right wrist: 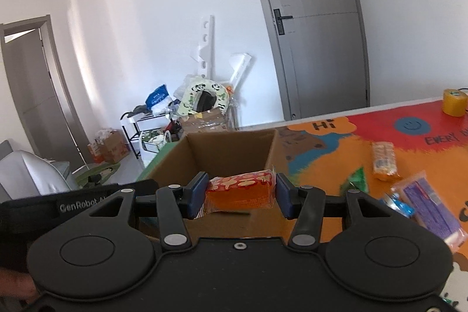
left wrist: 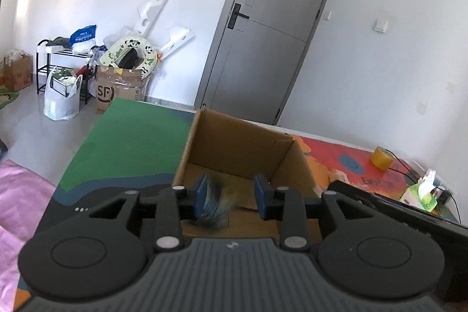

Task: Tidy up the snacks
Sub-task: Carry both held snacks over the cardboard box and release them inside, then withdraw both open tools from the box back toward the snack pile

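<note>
An open cardboard box (left wrist: 234, 142) stands on the colourful table mat. My left gripper (left wrist: 231, 196) hangs over its opening with the jaws apart. A blurred blue-green snack packet (left wrist: 215, 202) lies against the left pad only, with a clear gap to the right pad. In the right wrist view my right gripper (right wrist: 239, 192) is shut on a red and orange snack packet (right wrist: 242, 189), held across the near edge of the same box (right wrist: 228, 148). More snacks lie on the mat to the right: an orange bar (right wrist: 384, 160), a purple packet (right wrist: 430, 203), a green packet (right wrist: 356, 180).
A yellow tape roll (right wrist: 453, 103) stands at the far side of the mat, with a cable and a tissue pack (left wrist: 424, 192) nearby. Beyond the table are a grey door (left wrist: 272, 34), a shoe rack, bags and boxes (left wrist: 117, 89) on the floor. Pink fabric (left wrist: 17, 195) lies at the left.
</note>
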